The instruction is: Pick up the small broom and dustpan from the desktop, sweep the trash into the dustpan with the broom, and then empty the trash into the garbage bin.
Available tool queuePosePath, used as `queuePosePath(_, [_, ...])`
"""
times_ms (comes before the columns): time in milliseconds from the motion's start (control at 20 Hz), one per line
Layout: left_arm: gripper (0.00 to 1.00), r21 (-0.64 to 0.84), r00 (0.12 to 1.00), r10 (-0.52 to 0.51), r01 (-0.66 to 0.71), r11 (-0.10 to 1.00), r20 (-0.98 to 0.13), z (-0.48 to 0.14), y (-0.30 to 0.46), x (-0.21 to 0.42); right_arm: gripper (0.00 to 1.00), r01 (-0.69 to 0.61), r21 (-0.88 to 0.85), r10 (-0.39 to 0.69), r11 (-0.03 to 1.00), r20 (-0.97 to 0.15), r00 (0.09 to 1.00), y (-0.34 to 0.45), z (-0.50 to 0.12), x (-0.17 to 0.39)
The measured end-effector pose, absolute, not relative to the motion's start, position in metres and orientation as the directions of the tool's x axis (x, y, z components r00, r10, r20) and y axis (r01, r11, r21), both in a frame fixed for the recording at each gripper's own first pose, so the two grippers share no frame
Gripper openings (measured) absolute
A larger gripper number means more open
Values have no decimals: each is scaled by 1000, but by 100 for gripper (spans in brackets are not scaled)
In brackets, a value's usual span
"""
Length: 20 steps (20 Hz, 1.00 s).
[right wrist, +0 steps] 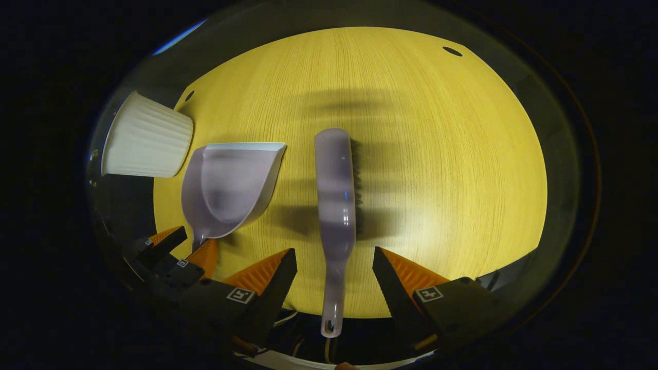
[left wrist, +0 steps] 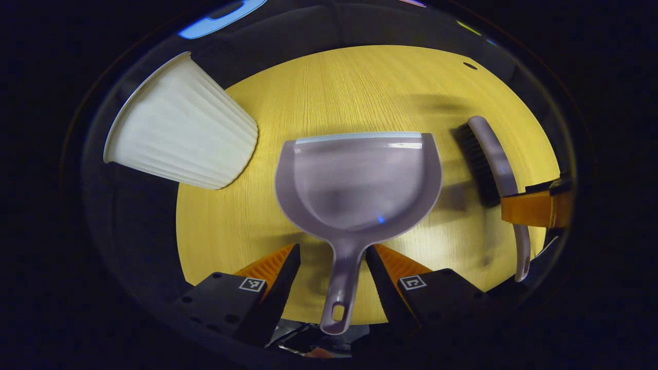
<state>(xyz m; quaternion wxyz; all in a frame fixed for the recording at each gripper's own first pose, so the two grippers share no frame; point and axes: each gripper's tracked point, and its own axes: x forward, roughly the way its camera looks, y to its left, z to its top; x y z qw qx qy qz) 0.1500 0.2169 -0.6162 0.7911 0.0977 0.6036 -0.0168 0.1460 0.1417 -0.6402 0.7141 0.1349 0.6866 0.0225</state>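
Early stage. The dustpan (left wrist: 358, 182) lies on the desktop (left wrist: 360, 82), its handle straddled by the left gripper (left wrist: 332, 259), jaws apart, not clamped. The broom (right wrist: 336, 205) lies just beside it, its handle between the spread fingers of the right gripper (right wrist: 334, 264). Nothing is lifted; no trash can be made out. Gripping, sweeping and emptying into the garbage bin (left wrist: 180, 126) remain.

A staged recording booth: a round wooden desktop (right wrist: 437, 154) ringed by black cloth wall (left wrist: 288, 41).
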Motion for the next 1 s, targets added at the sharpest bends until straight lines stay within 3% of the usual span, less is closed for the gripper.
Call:
queuePosePath(150, [77,113,287,63,159,981,-956,-599,214,149,97,138,228,220,964,-973,74,140,-630,146])
queuePosePath(600, [77,84,483,-2,157,984,-876,-511,214,157,97,92,247,222,965,-950,219,134,-565,149])
queuePosePath(800, [77,-37,629,-116,137,990,-769,-451,201,160,96,43,228,193,973,-898,396,128,-497,154])
queuePosePath(900, [78,-112,717,-172,131,985,-676,-418,206,157,96,34,217,161,976,-815,557,127,-444,164])
queuePosePath(1000, [78,-138,809,-174,115,984,-561,-385,217,151,96,20,196,116,980,-660,742,125,-387,171])
